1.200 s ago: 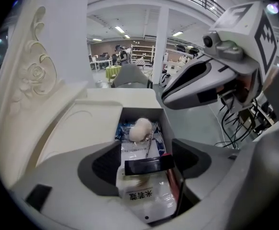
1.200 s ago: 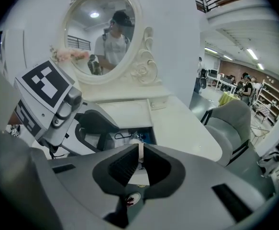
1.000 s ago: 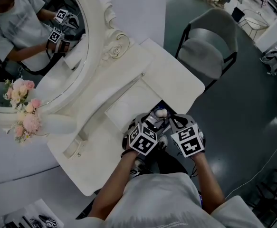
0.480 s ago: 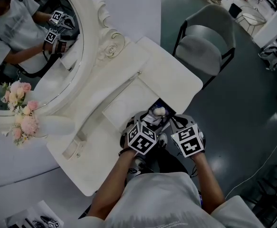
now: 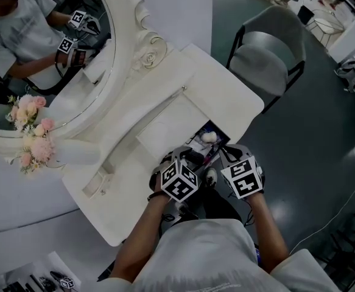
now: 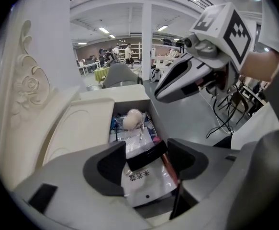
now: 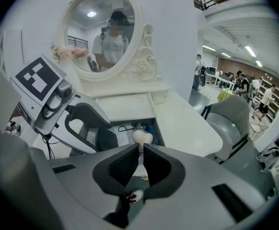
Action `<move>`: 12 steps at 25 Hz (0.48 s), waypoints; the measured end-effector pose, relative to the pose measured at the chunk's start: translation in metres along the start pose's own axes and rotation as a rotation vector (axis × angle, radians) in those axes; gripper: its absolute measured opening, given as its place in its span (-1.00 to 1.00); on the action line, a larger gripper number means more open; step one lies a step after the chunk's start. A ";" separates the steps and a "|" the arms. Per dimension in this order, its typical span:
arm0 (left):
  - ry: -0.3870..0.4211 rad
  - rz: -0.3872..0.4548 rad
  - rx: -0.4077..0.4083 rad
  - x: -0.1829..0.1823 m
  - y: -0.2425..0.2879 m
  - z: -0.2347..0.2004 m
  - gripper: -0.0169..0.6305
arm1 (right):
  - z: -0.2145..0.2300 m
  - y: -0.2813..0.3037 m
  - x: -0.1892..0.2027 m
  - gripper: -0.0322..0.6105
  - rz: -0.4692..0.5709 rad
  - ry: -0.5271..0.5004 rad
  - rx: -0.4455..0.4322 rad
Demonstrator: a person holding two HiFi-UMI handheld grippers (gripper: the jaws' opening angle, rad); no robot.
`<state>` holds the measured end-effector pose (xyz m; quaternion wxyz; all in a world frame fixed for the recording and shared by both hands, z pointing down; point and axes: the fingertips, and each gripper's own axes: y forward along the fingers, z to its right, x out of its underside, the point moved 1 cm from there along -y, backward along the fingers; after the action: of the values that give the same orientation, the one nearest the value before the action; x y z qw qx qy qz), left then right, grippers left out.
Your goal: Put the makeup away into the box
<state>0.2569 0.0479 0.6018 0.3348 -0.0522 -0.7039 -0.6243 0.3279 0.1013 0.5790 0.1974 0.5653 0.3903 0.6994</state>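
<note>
The open drawer [image 5: 221, 140] in the white vanity serves as the box. In it lie a pale puff [image 6: 131, 120], a white printed sachet [image 6: 144, 181] and several small makeup items. My left gripper [image 6: 146, 159] hangs over the drawer's near end. Its jaws have just been closing, and a slim black case [image 6: 147, 155] lies slanted between them with its ends meeting both pads. A reddish pencil [image 6: 168, 166] runs along the right jaw. My right gripper [image 7: 140, 159] waits beside it, shut with nothing seen in it. Both show from above: left gripper [image 5: 192, 158], right gripper [image 5: 224, 155].
An oval mirror [image 5: 55, 59] with a carved frame stands at the back, pink flowers [image 5: 34, 142] at its foot. A raised white lid panel [image 5: 165, 129] lies left of the drawer. A grey chair [image 5: 268, 59] stands at the table's far end. Cables run across the dark floor.
My left gripper has shifted a little toward the near left over the drawer and its cube has rolled slightly. The right gripper has kept still.
</note>
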 end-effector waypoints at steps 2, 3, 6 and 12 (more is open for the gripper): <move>0.002 -0.019 0.000 0.009 -0.002 0.002 -0.01 | -0.004 0.000 0.003 -0.79 -0.002 -0.006 0.004; -0.004 -0.026 -0.003 0.013 -0.002 0.003 -0.01 | -0.007 -0.001 0.004 -0.79 -0.003 -0.010 0.005; -0.019 -0.057 -0.016 0.024 -0.005 0.003 -0.01 | -0.015 -0.003 0.004 -0.79 -0.009 -0.010 -0.002; -0.064 -0.054 -0.067 0.040 -0.014 -0.001 -0.01 | -0.029 -0.004 0.003 -0.79 0.008 -0.033 -0.006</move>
<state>0.2192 0.0301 0.6111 0.2933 -0.0643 -0.6939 -0.6545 0.2987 0.0962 0.5763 0.2026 0.5776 0.3825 0.6921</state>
